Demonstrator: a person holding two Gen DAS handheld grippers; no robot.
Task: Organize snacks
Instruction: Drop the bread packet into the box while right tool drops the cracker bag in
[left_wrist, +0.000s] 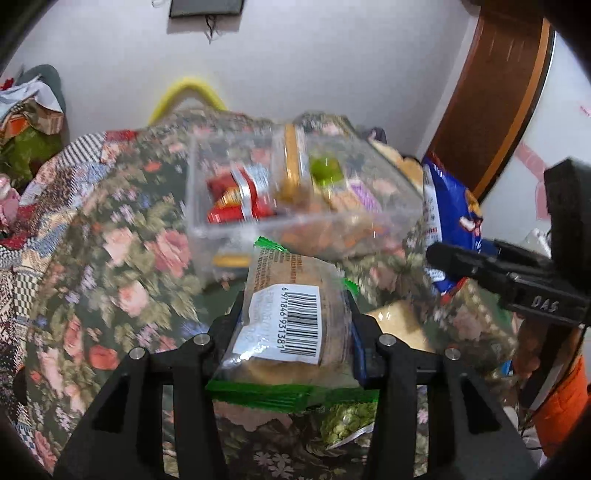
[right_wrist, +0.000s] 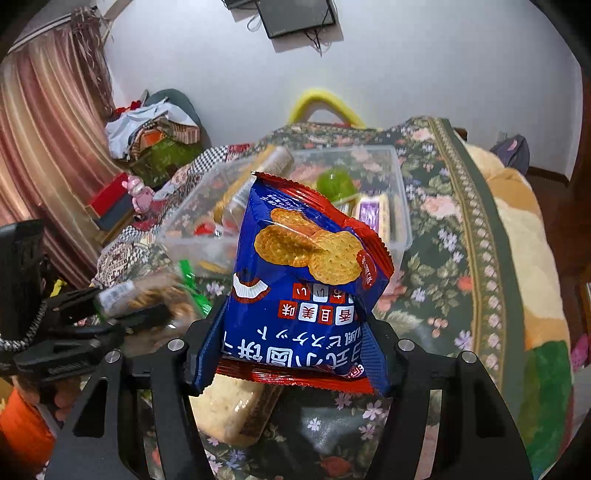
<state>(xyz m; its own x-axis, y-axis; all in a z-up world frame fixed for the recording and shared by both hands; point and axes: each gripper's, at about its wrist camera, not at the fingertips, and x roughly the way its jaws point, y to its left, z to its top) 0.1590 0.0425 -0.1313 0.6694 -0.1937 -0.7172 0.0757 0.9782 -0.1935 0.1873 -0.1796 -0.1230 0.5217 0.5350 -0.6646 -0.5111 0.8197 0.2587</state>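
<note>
My left gripper (left_wrist: 295, 314) is shut on a clear biscuit packet (left_wrist: 295, 280) with green ends and a barcode label, held above the floral cloth. My right gripper (right_wrist: 295, 321) is shut on a blue and red bag of round crackers (right_wrist: 306, 251), which stands upright between the fingers. Just beyond both sits a clear plastic box (left_wrist: 229, 229) holding red packets (left_wrist: 236, 199), a green jelly cup (left_wrist: 325, 170) and a purple packet (left_wrist: 364, 195). The right wrist view shows the left gripper (right_wrist: 122, 310) at the left, beside mine.
A floral cloth (left_wrist: 129, 258) covers the surface. A pale cracker packet (right_wrist: 232, 406) lies under the right gripper and a green snack pack (left_wrist: 347, 421) under the left. A yellow loop (left_wrist: 188, 92) stands behind the box, clothes pile up at far left (right_wrist: 155, 133).
</note>
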